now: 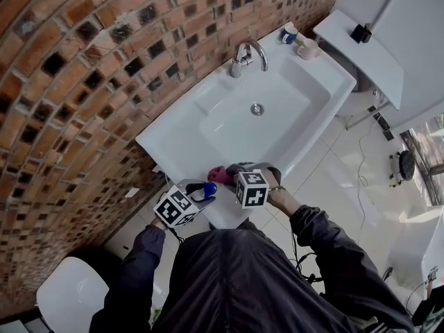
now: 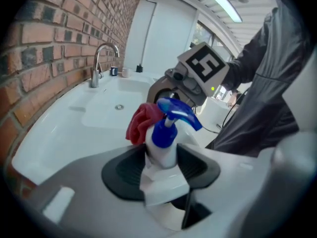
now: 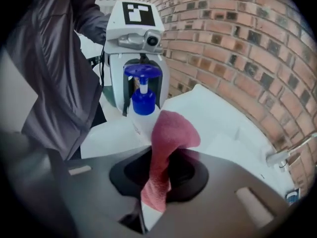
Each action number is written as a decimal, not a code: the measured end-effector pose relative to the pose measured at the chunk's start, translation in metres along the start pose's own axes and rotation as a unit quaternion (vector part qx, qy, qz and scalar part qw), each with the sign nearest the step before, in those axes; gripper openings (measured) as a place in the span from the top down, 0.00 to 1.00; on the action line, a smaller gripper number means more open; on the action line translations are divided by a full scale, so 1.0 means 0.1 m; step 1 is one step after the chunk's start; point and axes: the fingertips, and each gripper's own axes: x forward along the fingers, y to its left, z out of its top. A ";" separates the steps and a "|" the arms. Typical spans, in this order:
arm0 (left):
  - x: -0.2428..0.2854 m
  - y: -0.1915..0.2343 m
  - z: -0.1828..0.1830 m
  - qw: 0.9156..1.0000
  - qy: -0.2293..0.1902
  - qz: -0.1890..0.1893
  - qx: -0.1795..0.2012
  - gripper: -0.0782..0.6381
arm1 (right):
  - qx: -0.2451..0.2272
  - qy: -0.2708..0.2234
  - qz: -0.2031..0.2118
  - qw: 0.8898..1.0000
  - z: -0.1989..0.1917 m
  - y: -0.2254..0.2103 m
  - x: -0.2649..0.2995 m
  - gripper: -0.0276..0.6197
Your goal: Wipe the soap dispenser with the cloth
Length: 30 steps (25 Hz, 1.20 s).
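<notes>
A white soap dispenser [image 2: 161, 155] with a blue pump head [image 2: 174, 115] is clamped between the jaws of my left gripper [image 2: 161, 170], held above the near corner of the sink. In the head view the blue pump [image 1: 207, 188] shows beside the left gripper [image 1: 186, 203]. My right gripper [image 3: 158, 175] is shut on a red cloth [image 3: 163, 152]. Its free end [image 2: 142, 122] lies against the bottle's side, just below the pump. In the right gripper view the dispenser [image 3: 142, 108] stands right behind the cloth. The right gripper [image 1: 250, 184] sits close to the right of the left one.
The white sink [image 1: 305, 109] runs along a brick wall [image 1: 76, 82], with a chrome tap [image 1: 244, 55] at its back and small cups [image 1: 300, 41] at the far corner. A white seat [image 1: 69, 300] stands low on the left. Cables lie on the tiled floor [image 1: 361, 179].
</notes>
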 end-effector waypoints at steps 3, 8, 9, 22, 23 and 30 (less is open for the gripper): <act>0.02 0.01 0.00 1.000 0.000 -0.003 0.001 0.60 | -0.003 0.027 0.011 1.000 -0.11 0.07 0.18 0.87; 0.02 0.03 -0.03 1.000 0.008 -0.015 0.010 0.59 | -0.023 0.069 0.026 0.997 -0.25 0.12 0.48 0.87; 0.03 0.03 -0.04 1.000 0.011 -0.019 0.015 0.59 | -0.031 0.075 0.029 0.996 -0.27 0.13 0.53 0.87; 0.20 0.24 -0.18 0.964 0.140 0.006 0.226 0.59 | -0.105 0.063 0.008 0.992 -0.22 0.48 0.22 0.87; 0.21 0.26 -0.17 0.962 0.143 0.015 0.233 0.59 | -0.109 0.061 0.013 0.992 -0.20 0.54 0.22 0.87; 0.19 0.37 -0.14 0.969 0.117 0.088 0.199 0.58 | -0.026 0.066 -0.017 0.997 -0.35 0.34 0.08 0.87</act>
